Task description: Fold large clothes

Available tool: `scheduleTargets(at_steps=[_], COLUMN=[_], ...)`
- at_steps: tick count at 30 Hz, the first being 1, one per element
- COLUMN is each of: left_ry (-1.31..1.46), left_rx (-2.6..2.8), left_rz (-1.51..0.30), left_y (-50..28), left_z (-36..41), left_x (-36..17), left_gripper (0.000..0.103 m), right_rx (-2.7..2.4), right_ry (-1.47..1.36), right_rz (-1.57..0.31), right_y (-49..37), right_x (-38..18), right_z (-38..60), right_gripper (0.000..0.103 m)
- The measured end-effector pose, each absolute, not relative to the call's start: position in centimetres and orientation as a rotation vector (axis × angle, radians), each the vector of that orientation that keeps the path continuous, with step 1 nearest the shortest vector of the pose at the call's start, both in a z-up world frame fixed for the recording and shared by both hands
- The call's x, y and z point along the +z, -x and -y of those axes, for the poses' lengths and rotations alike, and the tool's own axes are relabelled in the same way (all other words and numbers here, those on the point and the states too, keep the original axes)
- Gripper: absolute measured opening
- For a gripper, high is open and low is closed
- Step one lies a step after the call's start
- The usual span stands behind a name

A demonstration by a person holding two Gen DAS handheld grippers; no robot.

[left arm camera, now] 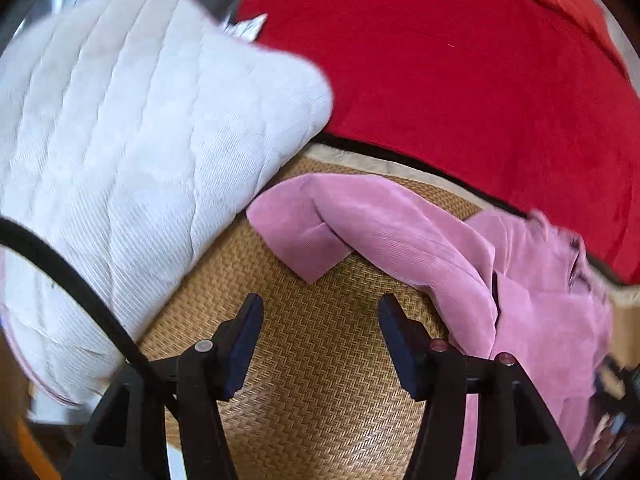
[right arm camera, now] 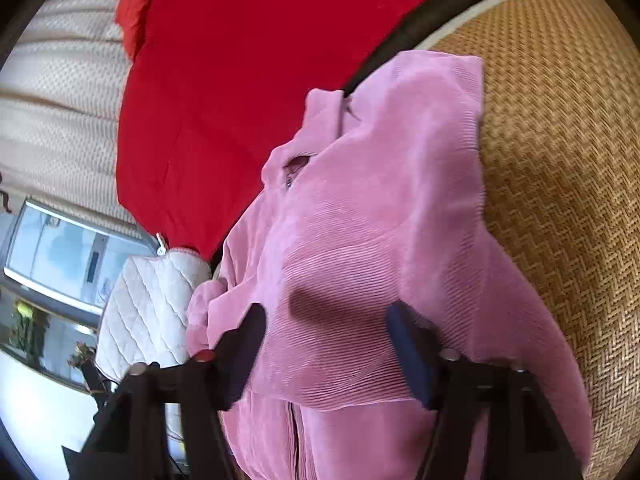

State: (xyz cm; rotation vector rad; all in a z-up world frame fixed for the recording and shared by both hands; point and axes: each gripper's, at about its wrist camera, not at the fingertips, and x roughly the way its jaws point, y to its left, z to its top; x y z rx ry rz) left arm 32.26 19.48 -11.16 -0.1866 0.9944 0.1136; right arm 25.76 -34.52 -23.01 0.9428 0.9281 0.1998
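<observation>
A pink ribbed zip jacket [right arm camera: 380, 200] lies on a woven straw mat [right arm camera: 560, 160], partly folded over itself, zip at the bottom. My right gripper [right arm camera: 324, 320] hovers just over its folded body, jaws apart; fabric lies under and between the fingers, and the pads do not press on it. In the left wrist view the jacket [left arm camera: 520, 300] lies to the right, one sleeve [left arm camera: 312, 232] stretched left across the mat [left arm camera: 320, 380]. My left gripper [left arm camera: 320, 308] is open over bare mat, just short of that sleeve, with nothing between its fingers.
A white quilted cushion [left arm camera: 140, 140] lies at the left, touching the mat; it also shows as the cushion [right arm camera: 148, 312] in the right wrist view. A red blanket [left arm camera: 460, 60] covers the area beyond the mat. A black cable [left arm camera: 72, 280] crosses the lower left. A window [right arm camera: 60, 256] is far left.
</observation>
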Motion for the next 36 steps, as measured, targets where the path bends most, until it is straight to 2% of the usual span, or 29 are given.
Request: scheduleTargets(at_steps=[3,8,11,14,23,24,25,27,30,36], left_ry=[0.322,0.544,0.708,0.815,0.952,0.954,0.945,0.885,0.785,0.422], left_rx=[0.116,0.115,0.061,0.043,0.083,0.095,0.105,0.111,0.131,0.026], left_rz=[-1.001,-1.01,-1.002,-1.0,-1.042,-1.027,-1.013,-1.022,-0.971,-0.853], left_y=[-33.1,-34.3,-35.2,-36.6,-41.9,-42.2,-42.4,-43.2,-43.1,-41.2], left_z=[-21.5,-23.9,-24.1,-23.6,-21.9,-21.9,-21.8,-21.5,-20.9,-15.1], left_x=[-12.6,-15.0,-16.1,-17.2,-21.0,-21.1,-21.1,-20.9,-19.1,-11.5], left_gripper=[0.066,0.066,0.068,0.076,0.075,0.067,0.039,0.01,0.006,0.005], right_rx=[0.224,0.298,0.308,0.309,0.322,0.322,0.321,0.321,0.316,0.277], right_ry=[-0.923,-0.753,-0.734,-0.751,-0.67,-0.667,-0.664,-0.662,-0.654,-0.68], right_rz=[-0.885,-0.738,-0.759,-0.802,-0.845,-0.846,-0.846,-0.847,-0.844,-0.813], right_y=[-25.5,-24.9,-25.3,-26.0,-26.9,-27.0,-26.9,-26.9,-26.8,-26.1], right_x=[-21.8,-18.2,-18.5,-19.6,-20.2,-20.2,-20.2,-20.2,-19.9,-19.3], right_z=[33.8,30.8,29.7,29.1,27.5,27.4,27.5,27.5,27.7,29.2], right_gripper=[0.072,0.072,0.072,0.072,0.072,0.072,0.072,0.072,0.072,0.072])
